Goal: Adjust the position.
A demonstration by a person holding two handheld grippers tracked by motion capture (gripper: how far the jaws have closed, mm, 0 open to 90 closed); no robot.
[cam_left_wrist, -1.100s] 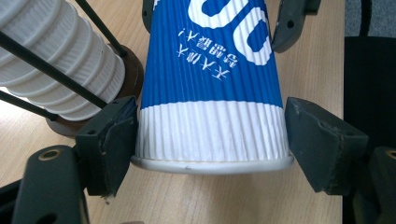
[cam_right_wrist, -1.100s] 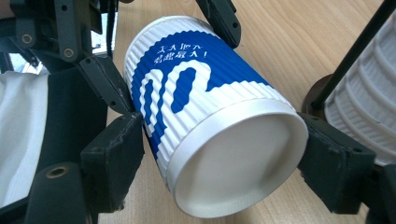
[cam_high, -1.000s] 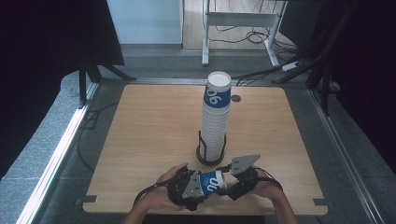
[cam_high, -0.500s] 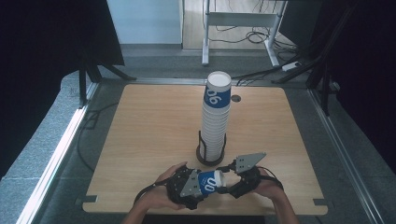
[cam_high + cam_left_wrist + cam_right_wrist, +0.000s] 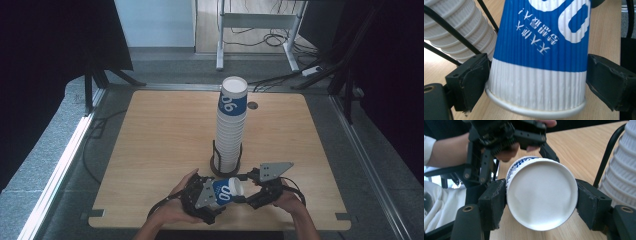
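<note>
The right gripper (image 5: pixel 246 196) is clamping a blue-and-white paper cup (image 5: pixel 226 191) by its mouth end, both pads pressing the rim in the right gripper view (image 5: pixel 541 206). The cup is lying on its side just above the table (image 5: pixel 150 150), close to the near edge. On the cup's far side from the right gripper, the left gripper (image 5: pixel 207 196) is straddling the cup's base; its jaws have just been opening, and in the left gripper view (image 5: pixel 536 90) the right pad is standing clear of the cup (image 5: pixel 541 62) while the left pad is sitting at the base rim. Just beyond both grippers, a tall stack of cups (image 5: pixel 231 125) is standing in a black wire holder (image 5: pixel 216 159). To either side of the hands the wooden top is lying bare out to its left and right edges.
</note>
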